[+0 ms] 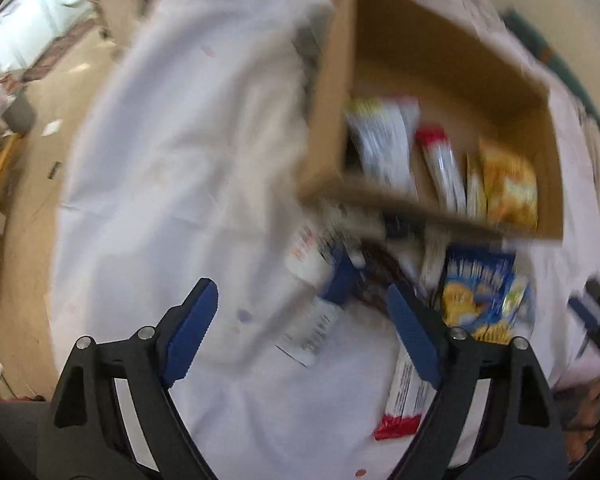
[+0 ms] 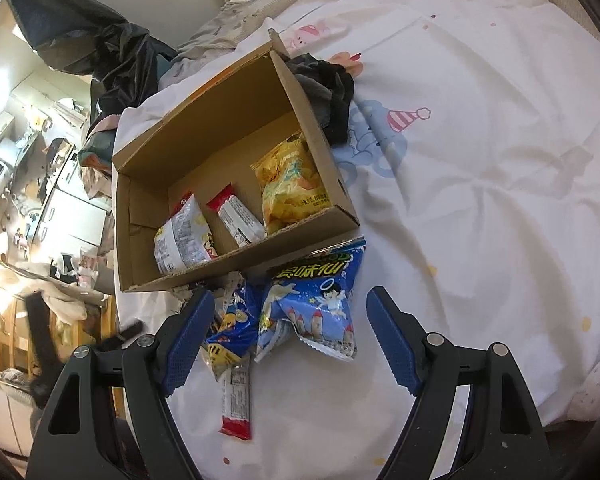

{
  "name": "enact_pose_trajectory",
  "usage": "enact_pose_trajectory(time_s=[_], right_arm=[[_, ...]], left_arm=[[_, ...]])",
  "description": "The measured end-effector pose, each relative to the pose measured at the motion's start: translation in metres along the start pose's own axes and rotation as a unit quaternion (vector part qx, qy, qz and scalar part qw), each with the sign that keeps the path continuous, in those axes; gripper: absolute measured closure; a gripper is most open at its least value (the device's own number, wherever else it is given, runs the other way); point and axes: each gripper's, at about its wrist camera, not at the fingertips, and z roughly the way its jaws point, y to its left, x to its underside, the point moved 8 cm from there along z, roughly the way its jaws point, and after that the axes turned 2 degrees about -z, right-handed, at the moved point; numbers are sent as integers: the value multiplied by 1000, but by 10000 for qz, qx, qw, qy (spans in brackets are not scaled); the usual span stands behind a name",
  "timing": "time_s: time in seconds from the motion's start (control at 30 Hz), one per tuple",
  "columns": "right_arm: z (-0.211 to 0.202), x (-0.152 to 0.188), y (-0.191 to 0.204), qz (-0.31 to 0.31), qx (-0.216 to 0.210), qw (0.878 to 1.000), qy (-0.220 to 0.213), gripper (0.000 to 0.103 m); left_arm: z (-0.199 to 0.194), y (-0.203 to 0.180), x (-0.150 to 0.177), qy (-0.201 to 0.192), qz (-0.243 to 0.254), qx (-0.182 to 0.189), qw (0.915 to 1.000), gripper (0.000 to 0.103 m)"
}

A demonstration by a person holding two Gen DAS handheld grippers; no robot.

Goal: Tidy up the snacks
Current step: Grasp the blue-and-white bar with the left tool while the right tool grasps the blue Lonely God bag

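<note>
Right wrist view, snacks loose outside the cardboard box: a blue cartoon-printed bag lies on the white bedsheet just in front of the box's near wall, its long axis running away from the tongs toward that wall. Beside it, on the side away from the box's yellow bag, sits a smaller blue packet; nearer the camera, a slim red-ended bar lies lengthwise.

Inside the box: yellow chip bag, red-and-white bar, silver-white bag, all leaning on the near wall. The far half of the box floor is bare.

Right gripper: jaws spread wide, nothing between the pads; the blue bag lies straight ahead, roughly centred in the gap. Judged the nearer hand for that bag.

Left gripper: jaws spread, pinching nothing, view blurred; loose packets lie ahead and toward its right finger.

Edges and room: the box's near wall must be cleared to drop anything in. Dark cloth touches the box's far side. Open sheet lies beyond the blue bag, away from the bed edge.
</note>
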Motion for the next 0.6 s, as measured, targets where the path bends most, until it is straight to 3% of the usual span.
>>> enact_pose_trajectory(time_s=[0.13, 0.2, 0.23, 0.3, 0.33, 0.5, 0.6], right_arm=[[6, -2, 2, -71, 39, 10000, 53, 22], [8, -2, 1, -89, 67, 9999, 81, 22], [9, -1, 1, -95, 75, 9999, 100, 22], [10, -1, 1, -107, 94, 9998, 123, 22], [9, -1, 1, -115, 101, 9998, 124, 22], [9, -1, -7, 89, 46, 9998, 170, 22], [15, 2, -15, 322, 70, 9991, 283, 22]], left_arm=[[30, -21, 13, 357, 614, -228, 9972, 30], [39, -22, 14, 439, 798, -391, 9951, 52], [42, -21, 16, 562, 808, -431, 9942, 89], [39, -20, 20, 771, 810, -398, 9929, 89], [30, -26, 22, 775, 822, -170, 9934, 89], [-18, -42, 29, 336, 866, 277, 9953, 89], [-26, -35, 30, 189, 638, 252, 9975, 89]])
